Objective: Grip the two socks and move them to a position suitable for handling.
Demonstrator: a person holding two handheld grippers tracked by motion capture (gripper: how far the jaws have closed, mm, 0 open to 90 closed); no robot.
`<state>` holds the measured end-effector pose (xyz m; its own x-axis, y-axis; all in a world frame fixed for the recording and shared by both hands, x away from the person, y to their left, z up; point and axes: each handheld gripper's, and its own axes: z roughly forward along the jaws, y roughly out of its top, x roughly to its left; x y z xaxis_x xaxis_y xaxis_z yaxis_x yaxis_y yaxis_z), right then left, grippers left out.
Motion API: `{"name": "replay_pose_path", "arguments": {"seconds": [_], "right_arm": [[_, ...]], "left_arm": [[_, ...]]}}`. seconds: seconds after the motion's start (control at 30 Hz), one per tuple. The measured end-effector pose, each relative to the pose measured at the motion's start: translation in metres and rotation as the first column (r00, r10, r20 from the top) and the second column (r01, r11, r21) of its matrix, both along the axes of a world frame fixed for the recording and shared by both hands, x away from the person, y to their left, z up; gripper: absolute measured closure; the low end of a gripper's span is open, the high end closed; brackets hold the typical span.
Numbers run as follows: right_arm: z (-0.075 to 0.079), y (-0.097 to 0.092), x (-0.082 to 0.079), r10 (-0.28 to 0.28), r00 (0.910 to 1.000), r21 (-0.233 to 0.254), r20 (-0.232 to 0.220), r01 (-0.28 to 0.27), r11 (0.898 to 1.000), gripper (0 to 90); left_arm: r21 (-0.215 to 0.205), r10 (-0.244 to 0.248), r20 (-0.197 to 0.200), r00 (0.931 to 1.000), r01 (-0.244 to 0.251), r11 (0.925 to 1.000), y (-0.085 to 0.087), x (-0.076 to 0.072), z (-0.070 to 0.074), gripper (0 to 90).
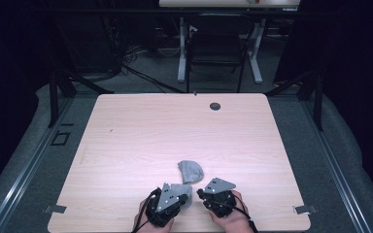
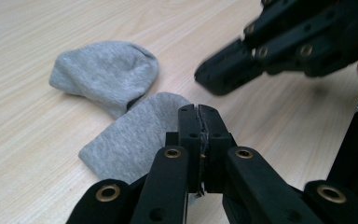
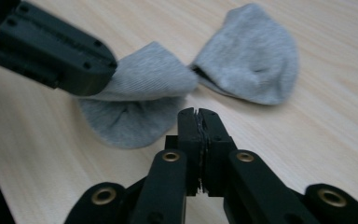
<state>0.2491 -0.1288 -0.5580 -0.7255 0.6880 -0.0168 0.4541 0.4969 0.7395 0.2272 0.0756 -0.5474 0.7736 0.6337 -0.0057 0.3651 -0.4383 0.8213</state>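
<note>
Grey knit sock (image 3: 182,88), lower centre, is pinched by the closed left tool (image 3: 109,65); right tool (image 3: 199,114) is closed empty, folding unfinished.

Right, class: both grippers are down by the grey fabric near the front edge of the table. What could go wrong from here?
1. The left gripper seems to pinch only the edge of the near grey piece; so thin a bite could slip out on lifting.
2. The right gripper is shut on nothing, close to the cloth; moved in shut, it may just push it.
3. The near piece touches the far grey piece, so pulling could drag that along.
</note>
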Motion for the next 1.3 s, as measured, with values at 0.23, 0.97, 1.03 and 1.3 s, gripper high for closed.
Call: {"name": "replay_pose_path", "arguments": {"seconds": [0.23, 0.97, 1.03, 1.3], "right_arm": [[-0.011, 0.019, 0.001, 0.06, 0.9981, -0.01, -0.015, -0.061, 0.998, 90.0], [-0.018, 0.017, 0.002, 0.038, 0.9988, -0.055, -0.032, -0.04, 0.998, 90.0], [-0.017, 0.012, -0.001, 0.021, 0.9989, -0.069, -0.041, -0.024, 0.997, 90.0], [-0.016, 0.007, -0.001, 0.023, 0.9987, -0.078, -0.045, -0.027, 0.997, 90.0]], "left_arm": [[-0.01, 0.005, 0.013, 0.9999, -0.005, 0.9999, 0.004, 0.0, 0.004, 89.4], [-0.007, 0.063, 0.033, 0.9975, -0.063, 0.998, 0.024, 0.002, 0.011, 89.5], [0.008, 0.074, 0.04, 0.9965, -0.074, 0.9972, 0.029, 0.003, 0.012, 89.5], [0.054, 0.103, 0.015, 0.9946, -0.104, 0.9931, 0.045, 0.002, 0.005, 89.2]]}}
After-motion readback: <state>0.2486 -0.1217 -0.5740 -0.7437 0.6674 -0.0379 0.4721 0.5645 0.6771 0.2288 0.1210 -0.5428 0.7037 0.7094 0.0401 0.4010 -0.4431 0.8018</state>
